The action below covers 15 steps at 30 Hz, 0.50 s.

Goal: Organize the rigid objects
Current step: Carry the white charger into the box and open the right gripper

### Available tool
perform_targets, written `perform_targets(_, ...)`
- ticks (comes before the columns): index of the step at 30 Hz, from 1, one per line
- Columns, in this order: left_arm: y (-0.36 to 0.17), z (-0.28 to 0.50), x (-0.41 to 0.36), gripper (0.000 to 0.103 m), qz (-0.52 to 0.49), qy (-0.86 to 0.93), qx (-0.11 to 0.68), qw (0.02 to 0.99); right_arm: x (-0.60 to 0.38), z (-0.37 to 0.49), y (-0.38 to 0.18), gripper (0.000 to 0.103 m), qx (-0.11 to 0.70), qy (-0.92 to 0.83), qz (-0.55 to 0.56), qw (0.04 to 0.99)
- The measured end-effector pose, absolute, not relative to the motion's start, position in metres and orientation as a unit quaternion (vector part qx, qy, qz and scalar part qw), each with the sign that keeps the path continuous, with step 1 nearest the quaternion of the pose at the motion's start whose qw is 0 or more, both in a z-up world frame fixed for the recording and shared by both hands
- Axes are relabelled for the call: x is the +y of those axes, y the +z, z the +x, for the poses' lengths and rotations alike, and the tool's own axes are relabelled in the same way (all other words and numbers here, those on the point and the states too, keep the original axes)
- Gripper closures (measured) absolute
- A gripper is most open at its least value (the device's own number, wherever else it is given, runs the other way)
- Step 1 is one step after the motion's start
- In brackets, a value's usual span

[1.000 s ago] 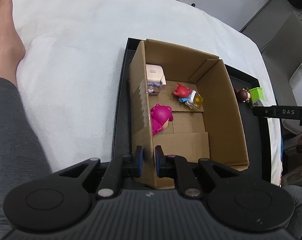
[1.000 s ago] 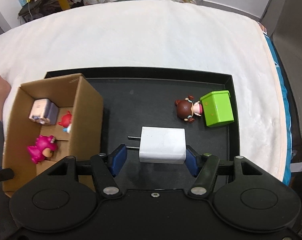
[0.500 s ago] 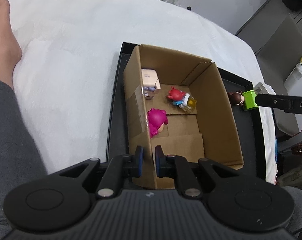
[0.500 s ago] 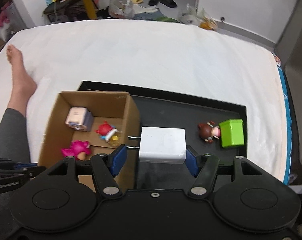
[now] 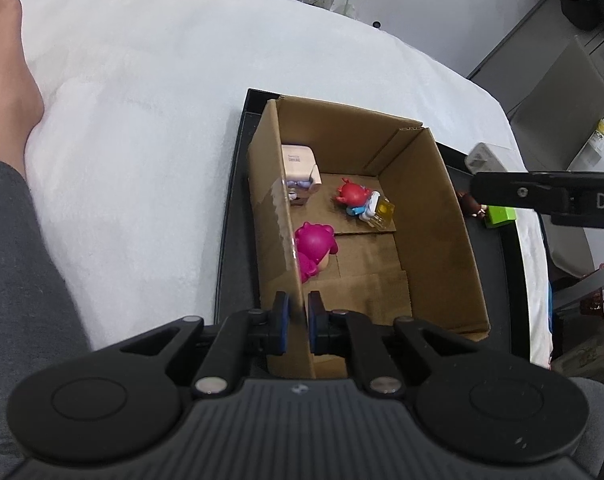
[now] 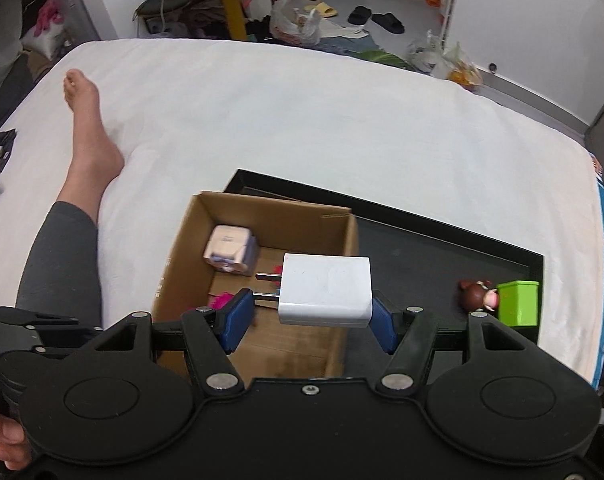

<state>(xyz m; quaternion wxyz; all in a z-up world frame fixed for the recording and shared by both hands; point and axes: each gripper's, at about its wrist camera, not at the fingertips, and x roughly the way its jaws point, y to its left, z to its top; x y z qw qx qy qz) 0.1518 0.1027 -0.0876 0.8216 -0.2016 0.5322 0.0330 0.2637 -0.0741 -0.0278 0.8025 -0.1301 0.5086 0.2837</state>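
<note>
Right claw (image 6: 306, 314) pinches white plastic plug charger (image 6: 325, 290) above open brown cardboard box (image 6: 262, 216). Left claw (image 5: 298, 320) pinches box wall. Advise: centre charger over bare floor, lower, then release.

White-sheeted bed (image 6: 321, 120) fills both views. Beyond it: grey floor (image 6: 401, 4), white walls (image 6: 533, 12), a yellow post (image 6: 232, 0). Floor clutter: yellow slippers (image 6: 315, 0), black sandals (image 6: 375, 18), plastic bags (image 6: 298, 22). Even indoor light.
</note>
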Motion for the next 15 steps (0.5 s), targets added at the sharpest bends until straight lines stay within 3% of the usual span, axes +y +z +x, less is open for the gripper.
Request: perform_targets(15,-0.092,0.149,0.109,0.095,-0.217,0.023,0.523,0.824,-0.025,0.246,-0.058,0.043,0.538,0.313,-0.159,0.766)
